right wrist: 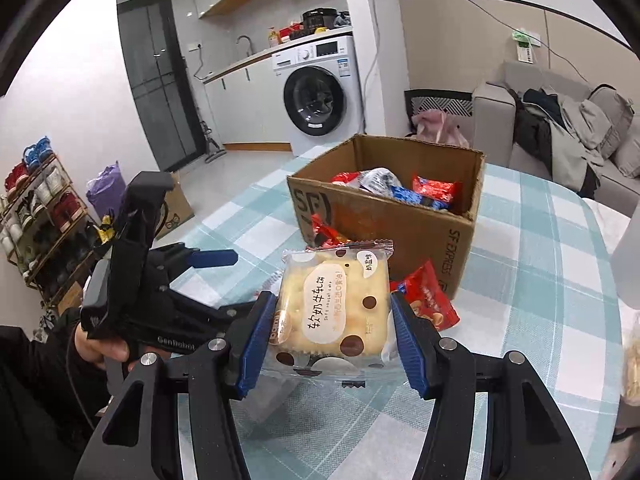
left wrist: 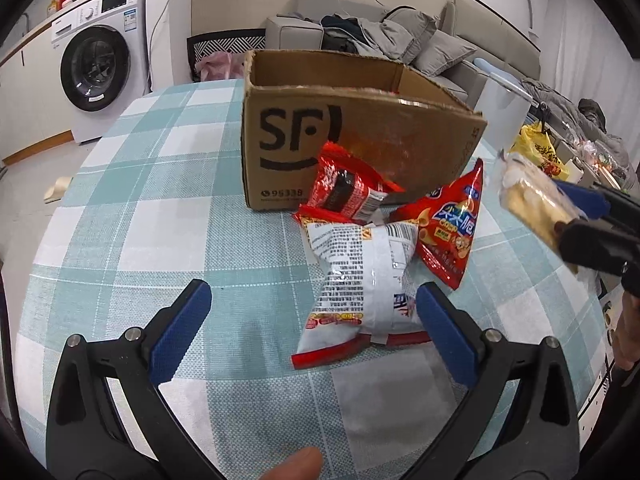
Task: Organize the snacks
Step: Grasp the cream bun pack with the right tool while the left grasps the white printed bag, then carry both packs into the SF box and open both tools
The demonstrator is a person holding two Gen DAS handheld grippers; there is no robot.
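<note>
An open cardboard SF box (left wrist: 320, 120) stands on the checked tablecloth; in the right wrist view the box (right wrist: 400, 224) holds several snack packets. Three packets lie in front of it: a white-and-red bag (left wrist: 360, 284), a small red packet (left wrist: 344, 192) and a red crisps bag (left wrist: 448, 228). My left gripper (left wrist: 316, 320) is open just above the table, its right finger beside the white bag. My right gripper (right wrist: 332, 340) is shut on a clear-wrapped nougat biscuit pack (right wrist: 332, 304), held above the table before the box; the pack also shows in the left wrist view (left wrist: 532, 200).
The round table (left wrist: 140, 200) carries a teal checked cloth. A washing machine (left wrist: 100, 64) stands at the back left, a grey sofa (left wrist: 380, 28) with clothes behind the box. A shoe rack (right wrist: 36, 216) stands at the left of the right wrist view. A yellow bag (left wrist: 536, 152) lies far right.
</note>
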